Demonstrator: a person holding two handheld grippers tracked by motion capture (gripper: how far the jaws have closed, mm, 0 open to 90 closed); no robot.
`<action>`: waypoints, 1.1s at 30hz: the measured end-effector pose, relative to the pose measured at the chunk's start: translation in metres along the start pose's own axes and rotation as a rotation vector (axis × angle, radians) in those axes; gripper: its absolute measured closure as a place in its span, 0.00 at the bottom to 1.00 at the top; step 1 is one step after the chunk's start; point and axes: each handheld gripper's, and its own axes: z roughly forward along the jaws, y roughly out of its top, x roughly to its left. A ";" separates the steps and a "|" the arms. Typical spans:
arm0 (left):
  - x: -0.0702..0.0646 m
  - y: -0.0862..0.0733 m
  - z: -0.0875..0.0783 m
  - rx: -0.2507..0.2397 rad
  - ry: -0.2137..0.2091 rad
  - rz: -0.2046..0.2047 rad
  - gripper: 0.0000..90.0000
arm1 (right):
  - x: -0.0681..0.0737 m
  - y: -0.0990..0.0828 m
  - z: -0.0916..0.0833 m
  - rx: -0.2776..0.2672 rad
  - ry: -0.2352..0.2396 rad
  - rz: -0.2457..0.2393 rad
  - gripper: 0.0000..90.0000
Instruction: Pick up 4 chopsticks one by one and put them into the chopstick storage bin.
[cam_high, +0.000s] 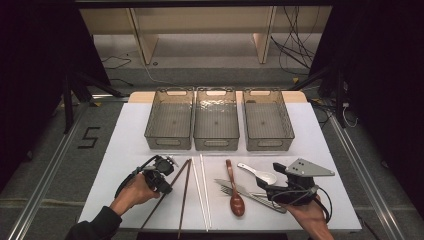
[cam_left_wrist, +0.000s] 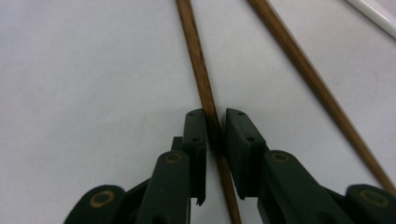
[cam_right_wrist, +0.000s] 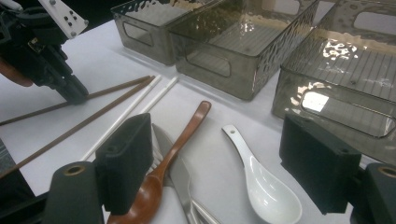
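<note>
On a white desk (cam_high: 310, 150), three empty smoky plastic bins (cam_high: 218, 120) line the far edge (likely awaiting sorted utensils); nearer lie brown chopsticks (cam_high: 186, 190), white chopsticks (cam_high: 202, 192), a wooden spoon (cam_high: 235, 192), a white spoon (cam_high: 259, 173), a knife and fork (cam_high: 250, 194); the left claw (cam_left_wrist: 215, 140) pinches one brown chopstick against the desk; the right claw (cam_right_wrist: 215, 163) hovers wide open, empty, above the spoons.

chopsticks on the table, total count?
4. Two brown chopsticks lie left of centre, the left gripper closed on one of them. Two white chopsticks lie side by side just right of them. None seem hidden.
</note>
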 end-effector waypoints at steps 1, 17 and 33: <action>0.001 0.000 0.000 0.003 -0.003 -0.003 0.87 | 0.000 0.000 0.000 0.001 0.001 0.000 0.30; 0.003 -0.001 -0.001 -0.010 -0.006 -0.020 0.93 | 0.000 0.000 0.001 0.007 0.004 -0.003 0.30; 0.010 -0.007 -0.033 -0.117 -0.021 0.026 0.93 | 0.000 0.000 0.000 0.005 0.005 0.003 0.30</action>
